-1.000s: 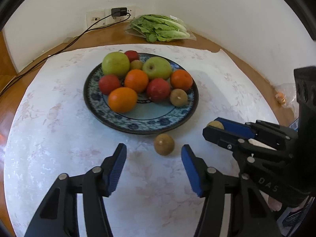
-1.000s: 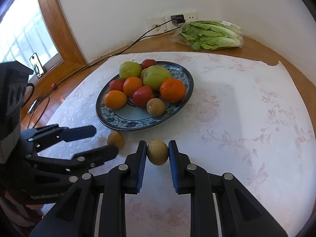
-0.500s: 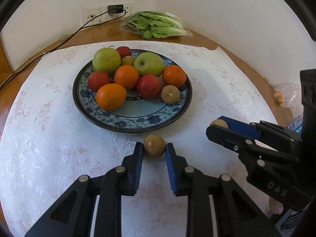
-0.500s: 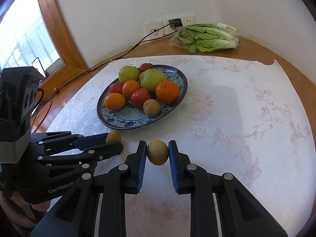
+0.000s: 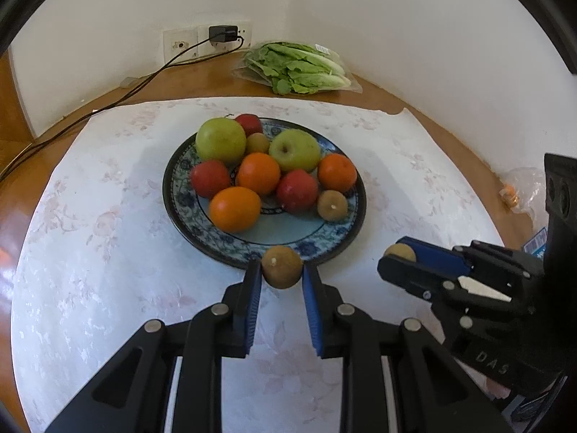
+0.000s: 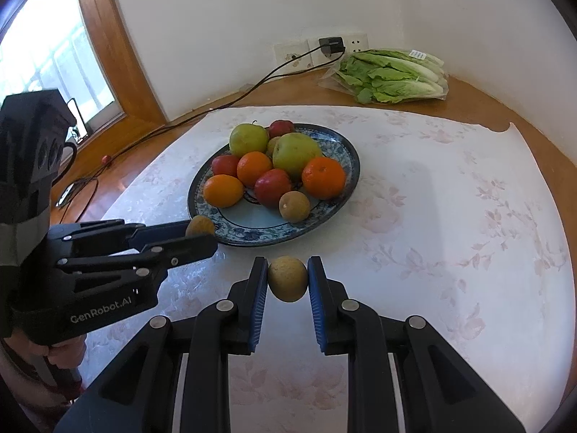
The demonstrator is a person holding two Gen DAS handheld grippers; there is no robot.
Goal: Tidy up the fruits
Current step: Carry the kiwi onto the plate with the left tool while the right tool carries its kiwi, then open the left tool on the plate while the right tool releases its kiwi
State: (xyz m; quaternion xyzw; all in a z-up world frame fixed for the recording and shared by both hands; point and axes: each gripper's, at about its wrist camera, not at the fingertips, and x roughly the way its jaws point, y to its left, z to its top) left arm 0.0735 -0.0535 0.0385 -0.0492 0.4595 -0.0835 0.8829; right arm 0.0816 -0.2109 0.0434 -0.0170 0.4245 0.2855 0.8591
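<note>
1. white walls meet at a corner behind a round wooden table [image 5: 425, 108]; a pale floral cloth [image 5: 90, 252] covers most of the tabletop.
2. blue patterned plate [image 5: 252, 249] at the middle of the cloth, bearing two green apples, three red fruits, three oranges and two small brown fruits.
3. left gripper [image 5: 281, 274], jaws clenched on a small brown fruit [image 5: 281, 267] that sits just at the plate's near rim; whether it touches the rim or the cloth cannot be told.
4. right gripper [image 6: 287, 278], jaws clenched on a second brown fruit [image 6: 287, 278], in front of the plate's near rim and apart from it; whether it is clear of the cloth cannot be told.
5. in the left wrist view, the right gripper shows at the right with its fruit at the fingertips; in the right wrist view, the left gripper shows at the left, likewise.
6. bagged lettuce [image 6: 389, 75] on bare wood by the far wall.
7. charger [image 5: 223, 33] plugged into a wall socket, with its black cable [image 5: 119, 95] trailing leftward over the table.
8. wooden window frame [image 6: 115, 50] at the left in the right wrist view.
</note>
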